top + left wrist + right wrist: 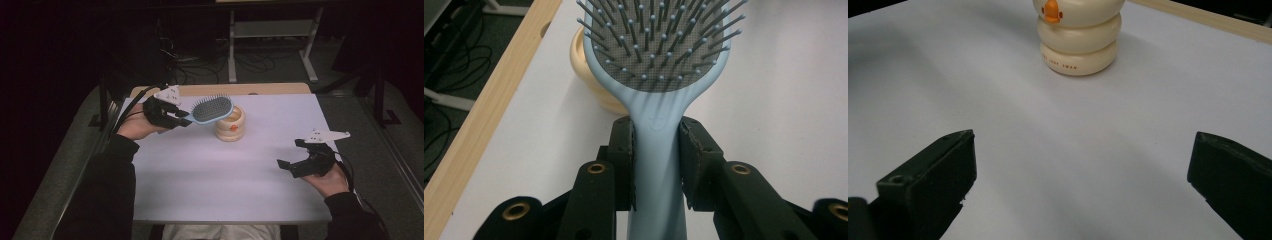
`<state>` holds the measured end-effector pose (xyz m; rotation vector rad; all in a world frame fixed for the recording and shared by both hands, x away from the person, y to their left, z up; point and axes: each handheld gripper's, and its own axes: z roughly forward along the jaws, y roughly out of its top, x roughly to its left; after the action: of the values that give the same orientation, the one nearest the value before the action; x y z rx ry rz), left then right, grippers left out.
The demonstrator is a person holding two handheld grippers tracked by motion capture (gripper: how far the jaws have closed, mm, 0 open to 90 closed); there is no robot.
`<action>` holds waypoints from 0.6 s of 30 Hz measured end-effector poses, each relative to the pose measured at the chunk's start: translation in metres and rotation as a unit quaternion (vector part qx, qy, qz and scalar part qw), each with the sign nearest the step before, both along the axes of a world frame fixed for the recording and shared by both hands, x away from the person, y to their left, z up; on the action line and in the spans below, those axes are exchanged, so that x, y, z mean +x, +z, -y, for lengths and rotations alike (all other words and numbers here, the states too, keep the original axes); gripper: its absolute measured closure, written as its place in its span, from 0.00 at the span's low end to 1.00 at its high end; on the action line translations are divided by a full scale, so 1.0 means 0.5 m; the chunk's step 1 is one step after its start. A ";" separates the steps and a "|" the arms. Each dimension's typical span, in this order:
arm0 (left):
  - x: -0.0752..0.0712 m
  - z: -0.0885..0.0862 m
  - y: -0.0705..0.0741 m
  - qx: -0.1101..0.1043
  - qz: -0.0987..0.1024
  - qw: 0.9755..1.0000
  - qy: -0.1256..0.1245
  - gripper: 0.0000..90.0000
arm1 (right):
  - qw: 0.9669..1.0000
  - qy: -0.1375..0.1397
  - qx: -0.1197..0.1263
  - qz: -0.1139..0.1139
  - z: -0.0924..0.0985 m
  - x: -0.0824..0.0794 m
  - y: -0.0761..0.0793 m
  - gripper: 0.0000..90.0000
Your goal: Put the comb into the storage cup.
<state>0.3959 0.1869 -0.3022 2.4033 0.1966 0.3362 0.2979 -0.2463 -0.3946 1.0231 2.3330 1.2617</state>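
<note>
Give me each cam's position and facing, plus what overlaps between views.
High view: above the person's side, facing forward and down on the table; forearms, both hands, left tongs and right tongs show.
Left gripper view: rides the left tongs, looks along the hairbrush they clamp.
Right gripper view: rides the right tongs, open, facing the cream duck-faced holder.
Shared: all three see the holder and the white tabletop.
</note>
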 end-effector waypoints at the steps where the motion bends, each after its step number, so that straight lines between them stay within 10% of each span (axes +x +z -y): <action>1: 0.000 0.003 0.000 -0.002 -0.001 1.000 0.000 0.77 | 1.000 0.001 0.000 0.001 0.000 0.001 0.003 0.00; 18: -0.007 0.024 -0.004 -0.025 0.005 1.000 0.000 0.77 | 0.999 0.020 0.018 0.019 -0.027 0.044 0.071 0.00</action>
<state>0.3924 0.1748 -0.3042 2.3530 0.1986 0.3390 0.3198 -0.2326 -0.3592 0.9596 2.3215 1.3309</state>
